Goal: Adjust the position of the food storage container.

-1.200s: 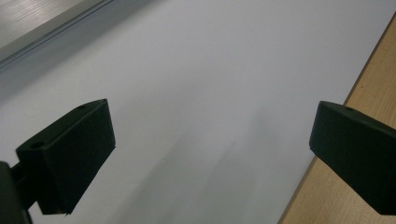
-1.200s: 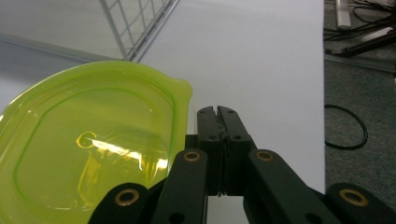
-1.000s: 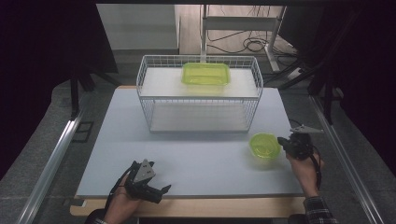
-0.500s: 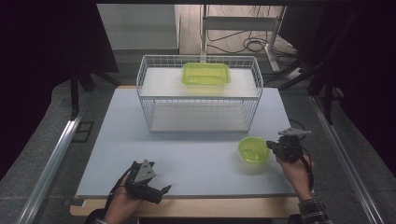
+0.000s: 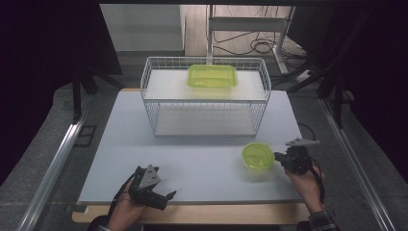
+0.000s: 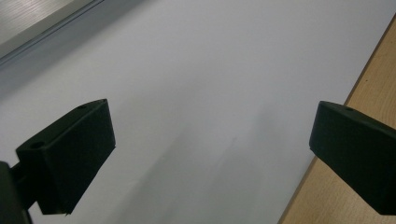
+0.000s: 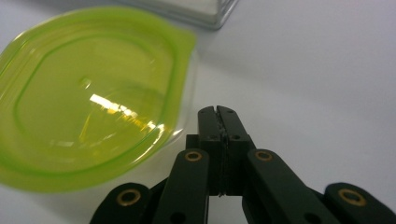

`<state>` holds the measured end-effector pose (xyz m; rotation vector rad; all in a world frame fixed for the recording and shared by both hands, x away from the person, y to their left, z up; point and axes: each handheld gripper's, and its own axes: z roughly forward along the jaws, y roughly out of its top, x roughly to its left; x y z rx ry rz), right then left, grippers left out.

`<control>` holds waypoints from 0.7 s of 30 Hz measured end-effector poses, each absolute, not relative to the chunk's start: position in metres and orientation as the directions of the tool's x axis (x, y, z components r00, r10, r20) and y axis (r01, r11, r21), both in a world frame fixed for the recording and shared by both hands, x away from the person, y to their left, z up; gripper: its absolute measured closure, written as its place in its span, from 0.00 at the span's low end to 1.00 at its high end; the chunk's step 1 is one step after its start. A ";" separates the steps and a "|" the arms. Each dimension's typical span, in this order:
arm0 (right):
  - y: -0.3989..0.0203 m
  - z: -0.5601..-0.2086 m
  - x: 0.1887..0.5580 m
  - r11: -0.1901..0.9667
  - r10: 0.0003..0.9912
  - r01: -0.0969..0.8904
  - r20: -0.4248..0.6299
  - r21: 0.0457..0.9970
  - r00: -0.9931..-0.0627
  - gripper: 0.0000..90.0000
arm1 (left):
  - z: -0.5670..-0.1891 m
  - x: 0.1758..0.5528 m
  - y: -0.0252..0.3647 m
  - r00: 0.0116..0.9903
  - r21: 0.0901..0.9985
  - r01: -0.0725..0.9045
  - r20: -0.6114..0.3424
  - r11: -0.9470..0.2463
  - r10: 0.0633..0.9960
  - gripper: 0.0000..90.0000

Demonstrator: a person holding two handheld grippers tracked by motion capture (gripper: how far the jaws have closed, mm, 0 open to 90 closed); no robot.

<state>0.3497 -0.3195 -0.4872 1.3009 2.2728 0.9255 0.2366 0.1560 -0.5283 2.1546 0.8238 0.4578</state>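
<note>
From above, a round yellow-green lidded container (image 5: 258,156) sits near-right on the white table (image 5: 202,159), just left of my right claw (image 5: 279,157), a wire basket (image 5: 205,96) farther off; my left claw (image 6: 210,140) gapes over bare table; my right claw (image 7: 218,114) is pinched empty beside the lid (image 7: 88,98).

We see our right gripper (image 5: 284,158) over the white table (image 5: 192,144), its tip just beside the rim of a round container with a green lid (image 5: 258,156); whether they touch we cannot tell. Beyond that container stands a white wire basket (image 5: 206,98), and on its top shelf rests a rectangular green-lidded container (image 5: 212,76). Our left gripper (image 5: 153,188) lies well apart from the right one, at the table's near edge.
</note>
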 end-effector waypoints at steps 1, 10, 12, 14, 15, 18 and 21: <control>-0.317 -0.489 0.348 0.369 0.855 0.625 0.013 0.688 -0.519 0.98 | -0.528 0.237 0.156 0.726 0.767 0.409 0.055 -0.495 0.685 0.00; -0.307 -0.499 0.346 0.405 0.822 0.630 0.038 0.663 -0.568 0.99 | -0.529 0.237 0.155 0.727 0.763 0.410 0.058 -0.500 0.684 0.00; -0.304 -0.501 0.346 0.410 0.815 0.632 0.046 0.658 -0.577 0.99 | -0.529 0.237 0.155 0.727 0.762 0.410 0.059 -0.501 0.684 0.00; -0.301 -0.502 0.346 0.414 0.808 0.630 0.054 0.657 -0.587 0.99 | -0.529 0.237 0.155 0.728 0.761 0.410 0.060 -0.503 0.684 0.00; -0.299 -0.503 0.345 0.414 0.803 0.630 0.062 0.657 -0.592 0.98 | -0.529 0.237 0.155 0.727 0.761 0.410 0.060 -0.503 0.684 0.00; -0.292 -0.504 0.344 0.421 0.791 0.629 0.076 0.654 -0.608 0.99 | -0.529 0.237 0.154 0.728 0.759 0.411 0.060 -0.504 0.683 0.00; -0.287 -0.506 0.345 0.427 0.781 0.624 0.080 0.654 -0.619 0.98 | -0.530 0.237 0.154 0.727 0.759 0.411 0.061 -0.505 0.684 0.00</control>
